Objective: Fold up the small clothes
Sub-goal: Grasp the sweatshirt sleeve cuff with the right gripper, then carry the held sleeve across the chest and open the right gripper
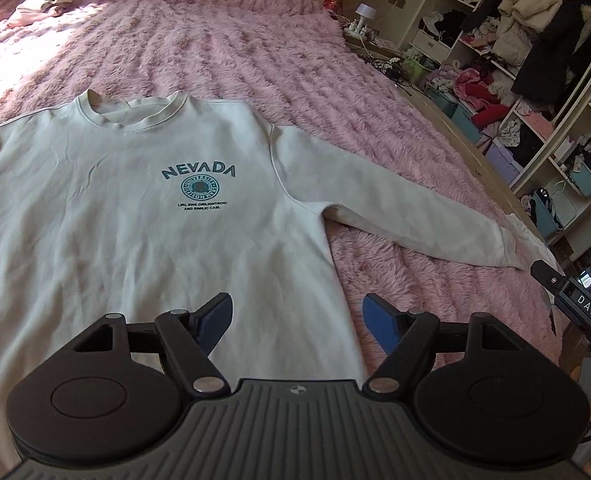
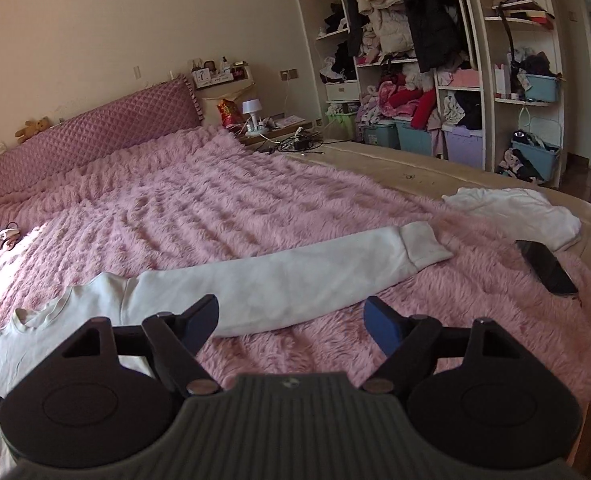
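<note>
Sweatshirt: a white crewneck sweatshirt (image 1: pixel 143 216) lay flat, front up, on the fluffy pink blanket (image 1: pixel 223 52), with "NEVADA" and a round teal logo printed on the chest. Collar pointed toward the headboard end.

Sleeve: one long sleeve (image 2: pixel 295 276) was stretched straight out sideways over the blanket, cuff near the edge of the bed.

Left gripper: the left gripper (image 1: pixel 297 320) hung over the lower side of the sweatshirt, jaws spread wide, nothing between the blue pads. One pad sat over the white fabric, the other over the pink fur just past the side seam. Can't tell if it actually touched the cloth.

Right gripper: the right gripper (image 2: pixel 291 318) was also spread wide and empty, hovering just in front of the outstretched sleeve near the armpit end. In the left wrist view, part of it poked in at the right edge, close to the cuff.

Other stuff on the bed: a second white garment (image 2: pixel 515 216) was bunched up near the bed's corner, and a dark phone (image 2: pixel 547 268) lay just beside it. A small pale bundle (image 1: pixel 41 6) sat way up near the pink quilted headboard (image 2: pixel 95 132).

Background: open wardrobe shelves (image 2: pixel 415 60) were crammed with clothes and plastic bins, pretty messy tbh.
</note>
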The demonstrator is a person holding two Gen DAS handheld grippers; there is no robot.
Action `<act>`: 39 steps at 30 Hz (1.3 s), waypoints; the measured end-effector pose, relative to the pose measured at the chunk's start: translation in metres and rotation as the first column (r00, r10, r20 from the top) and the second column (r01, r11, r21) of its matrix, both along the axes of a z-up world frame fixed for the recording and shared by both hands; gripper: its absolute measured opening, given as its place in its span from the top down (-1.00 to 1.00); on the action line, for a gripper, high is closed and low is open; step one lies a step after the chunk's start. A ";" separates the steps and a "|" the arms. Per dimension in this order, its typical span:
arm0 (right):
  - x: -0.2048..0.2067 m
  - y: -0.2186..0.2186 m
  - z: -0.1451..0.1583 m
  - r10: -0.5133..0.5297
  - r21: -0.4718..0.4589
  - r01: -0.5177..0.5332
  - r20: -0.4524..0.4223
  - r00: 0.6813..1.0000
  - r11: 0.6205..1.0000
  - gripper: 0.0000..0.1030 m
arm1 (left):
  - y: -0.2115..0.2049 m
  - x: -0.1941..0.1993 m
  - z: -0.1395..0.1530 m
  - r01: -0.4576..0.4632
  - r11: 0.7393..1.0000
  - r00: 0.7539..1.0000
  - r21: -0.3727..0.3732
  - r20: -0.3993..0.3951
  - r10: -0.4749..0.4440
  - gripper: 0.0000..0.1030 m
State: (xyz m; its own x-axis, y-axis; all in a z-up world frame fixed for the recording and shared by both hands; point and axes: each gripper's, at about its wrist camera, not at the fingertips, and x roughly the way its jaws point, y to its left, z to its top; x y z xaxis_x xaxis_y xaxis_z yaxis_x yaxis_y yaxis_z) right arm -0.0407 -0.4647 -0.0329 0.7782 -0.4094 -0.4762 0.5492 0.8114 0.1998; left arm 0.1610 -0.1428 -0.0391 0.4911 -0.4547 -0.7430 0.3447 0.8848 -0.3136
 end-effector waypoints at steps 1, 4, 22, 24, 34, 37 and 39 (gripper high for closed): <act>0.003 -0.012 -0.003 -0.023 -0.001 0.023 0.005 1.000 1.000 -0.27 | -0.009 0.008 -0.003 0.015 1.000 1.000 0.001 0.001 -0.015 -0.69; 0.018 -0.061 -0.017 -0.113 0.006 0.113 0.038 0.993 0.994 0.04 | -0.033 0.032 -0.012 0.047 0.999 0.999 -0.001 0.004 -0.047 -0.69; 0.091 -0.201 -0.115 -0.336 0.311 0.310 0.031 0.942 0.899 0.15 | -0.136 0.114 -0.076 0.120 0.990 0.991 -0.069 -0.050 -0.124 -0.69; 0.095 -0.205 -0.117 -0.346 0.296 0.322 0.029 0.938 0.899 0.55 | -0.143 0.115 -0.084 0.132 0.989 0.988 -0.064 -0.067 -0.137 -0.69; 0.095 -0.205 -0.112 -0.358 0.309 0.315 0.090 0.929 0.897 0.93 | -0.166 0.110 -0.107 0.190 0.982 0.978 -0.018 -0.088 -0.190 -0.74; 0.095 -0.201 -0.103 -0.340 0.288 0.298 0.107 0.934 0.910 0.96 | -0.164 0.112 -0.108 0.189 0.982 0.978 -0.027 -0.088 -0.190 -0.74; 0.096 -0.196 -0.095 -0.325 0.273 0.282 0.127 0.937 0.920 0.96 | -0.163 0.114 -0.107 0.187 0.982 0.978 -0.043 -0.091 -0.190 -0.74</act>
